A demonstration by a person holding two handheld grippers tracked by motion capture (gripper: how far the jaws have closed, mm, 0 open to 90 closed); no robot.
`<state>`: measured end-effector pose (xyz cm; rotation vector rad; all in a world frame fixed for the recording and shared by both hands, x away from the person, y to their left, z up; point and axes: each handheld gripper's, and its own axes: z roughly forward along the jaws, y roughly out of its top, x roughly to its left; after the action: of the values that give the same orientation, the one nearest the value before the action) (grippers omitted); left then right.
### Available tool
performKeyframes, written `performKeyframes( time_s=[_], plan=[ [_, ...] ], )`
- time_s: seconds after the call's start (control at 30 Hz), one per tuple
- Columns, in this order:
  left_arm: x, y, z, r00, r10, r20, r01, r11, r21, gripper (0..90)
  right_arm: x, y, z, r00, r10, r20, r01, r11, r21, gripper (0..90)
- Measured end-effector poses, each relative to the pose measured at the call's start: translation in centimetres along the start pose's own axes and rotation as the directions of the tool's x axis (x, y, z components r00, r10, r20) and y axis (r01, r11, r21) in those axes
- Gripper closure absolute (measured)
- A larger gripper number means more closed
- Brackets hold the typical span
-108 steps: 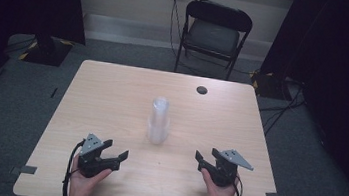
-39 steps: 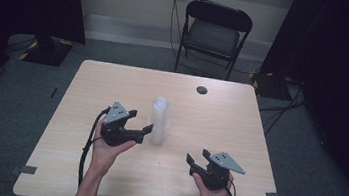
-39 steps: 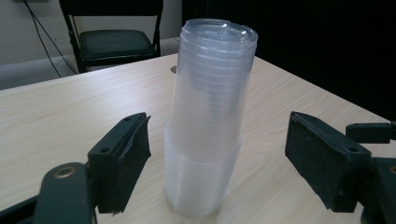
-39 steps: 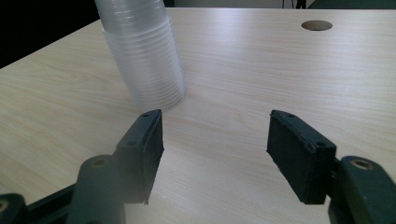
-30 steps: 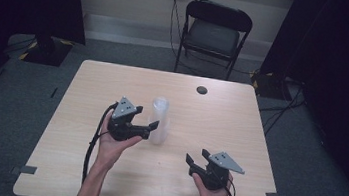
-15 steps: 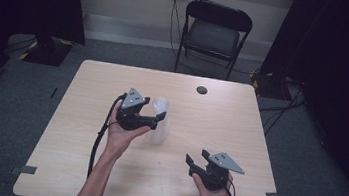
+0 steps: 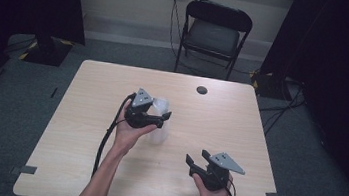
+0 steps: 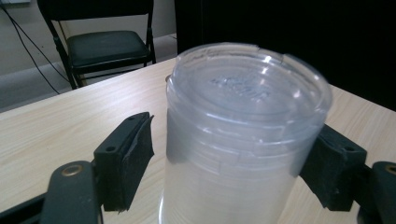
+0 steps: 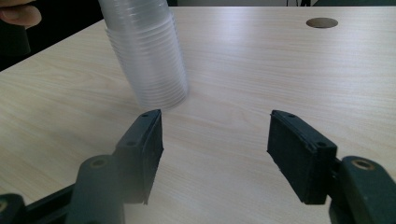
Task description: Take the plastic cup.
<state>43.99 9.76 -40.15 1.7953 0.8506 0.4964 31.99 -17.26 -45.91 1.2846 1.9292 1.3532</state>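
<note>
Near the middle of the table (image 7: pixel 82 132), slightly toward its left edge, stands one stack of clear plastic cups (image 8: pixel 243 135), nested upside down, base uppermost; nothing shows inside them, though the clear walls make that hard to judge. Cups: transparent, faintly frosted, ribbed with the stacked rims, moulded lettering on the top base too blurred to read; upright on the tabletop. Left gripper (image 7: pixel 164 118): at the upper part of the stack, jaws either side of it and just now closing; in the left gripper view one black pad stands just clear of the cup wall, the other appears to touch it, so a full pinch is not yet shown. Right gripper (image 7: pixel 194 162): near the front edge toward the right corner, well apart from the stack, jaws spread with bare tabletop between them. Table: light wood-grain top, a dark round cable hole (image 7: pixel 201 90) near the far edge. Room: grey carpet, black folding chair (image 7: pixel 215 30) beyond the far edge, pale wall with cables hanging down it, dark curtains at both sides.
</note>
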Motion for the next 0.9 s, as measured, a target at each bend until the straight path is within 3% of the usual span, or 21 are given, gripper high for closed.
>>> performKeyframes(
  time_s=[0.1, 0.6, 0.9],
  plan=[
    [0.0, -0.2, 0.3, 0.9997, 0.02, -0.01, -0.02, 0.9998, 0.006, 24.6, 0.0, 0.0, 0.1, 1.0, 0.001, 0.007, -0.001, 1.0, 0.008, 35.5],
    [0.3, -0.9, 1.7, 1.0, 0.005, -0.004, -0.004, 0.9976, 0.069, 19.4, -0.2, -0.1, 0.1, 1.0, 0.009, -0.001, -0.009, 1.0, 0.01, 35.6],
    [0.3, -1.4, 1.8, 1.0, 0.0, 0.002, 0.0, 0.9975, 0.071, 24.1, -0.2, 0.0, 0.1, 0.9999, 0.013, -0.002, -0.013, 1.0, 0.008, 35.7]
  ],
)
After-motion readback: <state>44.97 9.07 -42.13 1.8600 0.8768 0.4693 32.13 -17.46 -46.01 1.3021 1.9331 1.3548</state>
